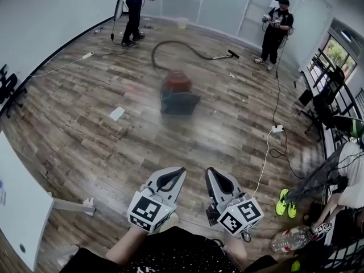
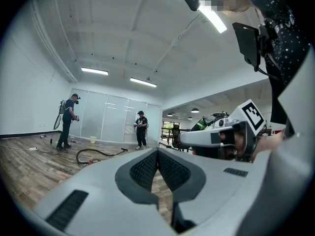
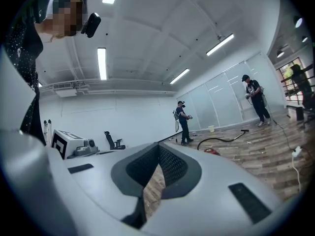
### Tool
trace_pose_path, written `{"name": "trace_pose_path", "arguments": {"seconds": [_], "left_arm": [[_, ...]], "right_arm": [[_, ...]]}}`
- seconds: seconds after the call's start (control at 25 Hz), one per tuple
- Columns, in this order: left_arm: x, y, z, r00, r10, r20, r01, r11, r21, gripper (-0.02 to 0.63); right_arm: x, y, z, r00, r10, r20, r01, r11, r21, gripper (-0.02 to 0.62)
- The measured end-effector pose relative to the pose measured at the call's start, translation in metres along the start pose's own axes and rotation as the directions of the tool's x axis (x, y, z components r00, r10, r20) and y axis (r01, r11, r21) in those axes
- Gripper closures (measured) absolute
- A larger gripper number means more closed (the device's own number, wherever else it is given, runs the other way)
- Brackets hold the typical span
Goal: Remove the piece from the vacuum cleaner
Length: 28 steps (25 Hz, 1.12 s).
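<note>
A red and dark vacuum cleaner (image 1: 178, 93) stands on the wooden floor in the middle of the room, blurred in the head view. Its black hose (image 1: 176, 45) loops behind it and ends in a floor nozzle (image 1: 232, 54). In the left gripper view the hose (image 2: 96, 154) lies far off, and in the right gripper view the vacuum cleaner (image 3: 211, 151) shows small. My left gripper (image 1: 181, 170) and right gripper (image 1: 209, 171) are held side by side near my body, well short of the vacuum. Both are shut with nothing between the jaws.
A person (image 1: 133, 10) stands at the far left with a stick vacuum, another person (image 1: 276, 32) at the far right. A white power strip (image 1: 277, 129) with cables lies right. A paper scrap (image 1: 116, 114) lies left. A white board (image 1: 20, 203) leans at my left. A plastic bottle (image 1: 291, 239) lies near right.
</note>
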<state>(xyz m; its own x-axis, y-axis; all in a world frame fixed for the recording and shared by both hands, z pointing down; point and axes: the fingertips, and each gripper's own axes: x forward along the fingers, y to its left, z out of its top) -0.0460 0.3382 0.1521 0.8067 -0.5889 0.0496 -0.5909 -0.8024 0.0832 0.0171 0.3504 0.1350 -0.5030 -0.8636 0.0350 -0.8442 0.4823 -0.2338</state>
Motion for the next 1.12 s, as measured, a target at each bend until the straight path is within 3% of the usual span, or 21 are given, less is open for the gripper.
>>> {"name": "trace_pose_path", "arguments": {"seconds": [0.72,1.12], "left_arm": [[0.095,0.076,-0.009,0.999,0.024,-0.042,-0.024,1.000,0.000,0.597],[0.202,0.170,0.006,0.999,0.009,-0.049,-0.010,1.000,-0.009,0.597]], "right_arm": [[0.082,-0.088,-0.003,1.000,0.016,-0.025,-0.015,0.999,0.041,0.584],[0.183,-0.183,0.025,0.999,-0.009,-0.032,0.011,0.998,0.062,0.584]]}}
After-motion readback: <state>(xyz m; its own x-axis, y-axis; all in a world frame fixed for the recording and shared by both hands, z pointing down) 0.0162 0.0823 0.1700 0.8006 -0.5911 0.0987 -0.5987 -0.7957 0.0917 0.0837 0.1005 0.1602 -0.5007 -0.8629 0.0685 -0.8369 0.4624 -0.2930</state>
